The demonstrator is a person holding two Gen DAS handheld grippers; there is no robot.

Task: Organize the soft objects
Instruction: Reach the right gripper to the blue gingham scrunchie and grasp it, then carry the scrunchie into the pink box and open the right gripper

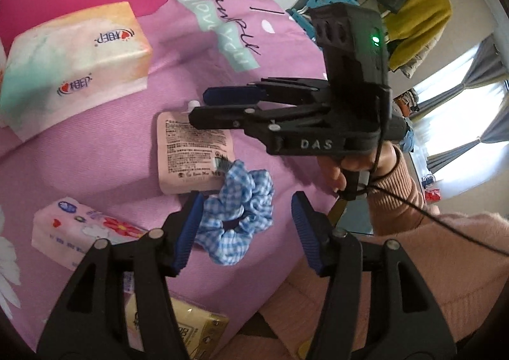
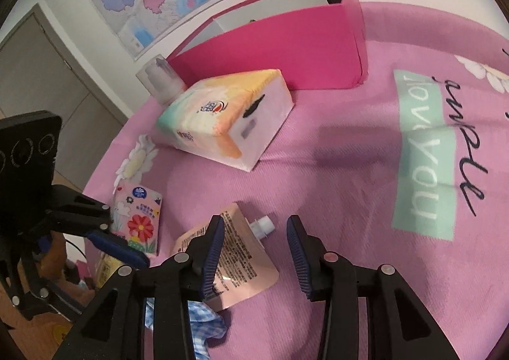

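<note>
Item: soft goods laid out on a pink printed bedspread [image 2: 334,150], sorting not yet finished. Listed left to right as the right wrist view shows them.

- Left tongs [image 2: 119,247]: far left edge, near side. Jaws apart, nothing between them. In the left wrist view the left tongs [image 1: 245,226] straddle the checked scrunchie [image 1: 237,217]; the left pad is touching or nearly touching the cloth, the right pad stands clear. Not clamped.
- Small tissue pack, flower print [image 2: 138,221]: near left, flat on the bedspread, just beside the left tongs.
- Large tissue pack, pastel wrapper [image 2: 222,120]: further back, tilted, near the box.
- Clear bottle cap [image 2: 160,80]: behind the large pack; the rest is hidden.
- Spout pouch, pink [image 2: 235,252]: near centre, flat, cap pointing far right, one corner touching the scrunchie.
- Right tongs [image 2: 254,252]: above the pouch, jaws apart, left pad over the pouch body, right pad over bare cloth. Holding nothing.
- Pink box [image 2: 286,51]: far centre, open-topped. One dark thing shows at its right end; the rest of the inside cannot be made out.

Step, by judgement: pick-up approach, scrunchie on the left, pouch on the right. Next move calls for lowering each pair, closing squarely, then carrying to the box.
</note>
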